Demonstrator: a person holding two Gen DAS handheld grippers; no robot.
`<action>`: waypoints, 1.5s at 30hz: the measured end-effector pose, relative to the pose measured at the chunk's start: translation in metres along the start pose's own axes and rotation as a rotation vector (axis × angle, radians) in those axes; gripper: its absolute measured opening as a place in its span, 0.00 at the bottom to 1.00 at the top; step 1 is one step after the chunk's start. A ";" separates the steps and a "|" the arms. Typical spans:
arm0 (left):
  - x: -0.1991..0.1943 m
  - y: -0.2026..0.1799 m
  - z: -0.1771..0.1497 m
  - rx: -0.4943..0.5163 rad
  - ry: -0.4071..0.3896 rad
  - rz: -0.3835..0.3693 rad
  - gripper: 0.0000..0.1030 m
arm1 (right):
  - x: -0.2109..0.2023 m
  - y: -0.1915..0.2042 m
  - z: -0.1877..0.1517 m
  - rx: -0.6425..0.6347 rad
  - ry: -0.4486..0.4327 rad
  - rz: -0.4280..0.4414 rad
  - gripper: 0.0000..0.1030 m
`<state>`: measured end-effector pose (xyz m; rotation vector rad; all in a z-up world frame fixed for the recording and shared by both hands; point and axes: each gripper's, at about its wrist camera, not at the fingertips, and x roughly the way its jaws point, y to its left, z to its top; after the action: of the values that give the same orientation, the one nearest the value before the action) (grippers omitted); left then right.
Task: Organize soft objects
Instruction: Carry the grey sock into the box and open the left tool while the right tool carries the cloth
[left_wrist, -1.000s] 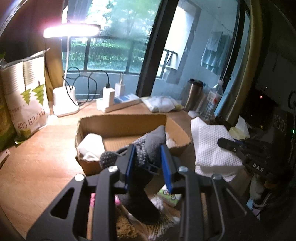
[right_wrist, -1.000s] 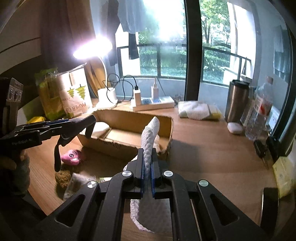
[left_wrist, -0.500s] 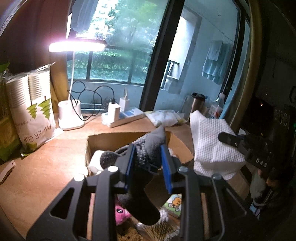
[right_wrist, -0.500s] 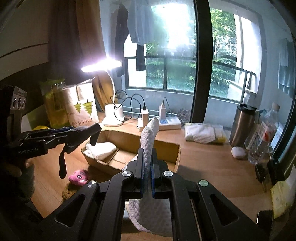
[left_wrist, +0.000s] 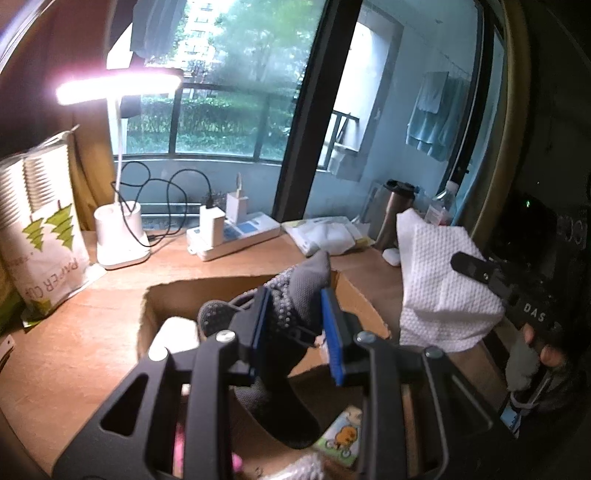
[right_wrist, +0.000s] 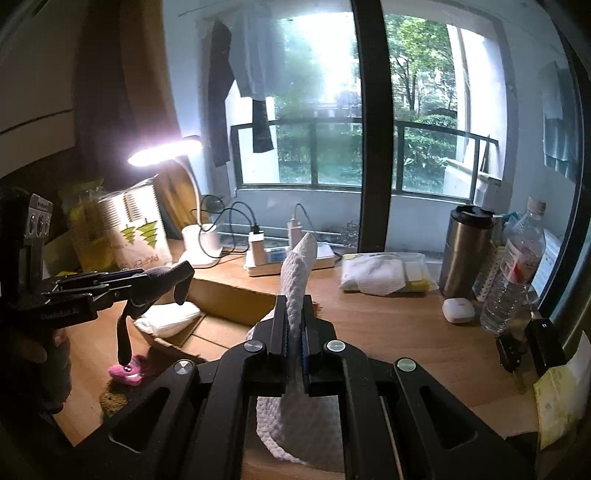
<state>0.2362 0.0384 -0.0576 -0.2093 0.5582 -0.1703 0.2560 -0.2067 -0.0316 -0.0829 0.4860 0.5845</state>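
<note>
Pinching grey dotted glove (left_wrist: 295, 295), left hand-held gripper (left_wrist: 295, 325) held level above cardboard box (left_wrist: 354, 295); right hand-held gripper (right_wrist: 294, 332) clamped on white cloth (right_wrist: 297, 273), raised over counter (right_wrist: 388, 332).

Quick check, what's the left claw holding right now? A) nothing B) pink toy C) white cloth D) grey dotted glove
D: the left claw is clamped on the grey dotted glove, held above the cardboard box; the white cloth is in the right claw.
</note>
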 end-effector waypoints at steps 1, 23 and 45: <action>0.006 -0.003 0.001 0.002 0.008 0.002 0.28 | 0.001 -0.005 -0.001 0.006 0.000 -0.001 0.06; 0.132 -0.036 0.004 -0.011 0.147 0.026 0.31 | 0.009 -0.085 -0.016 0.088 0.021 -0.053 0.06; 0.072 -0.018 0.003 -0.033 0.091 -0.021 0.63 | 0.008 -0.031 -0.004 0.031 0.004 -0.017 0.06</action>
<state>0.2958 0.0056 -0.0869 -0.2404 0.6501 -0.1918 0.2772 -0.2291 -0.0402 -0.0585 0.4980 0.5600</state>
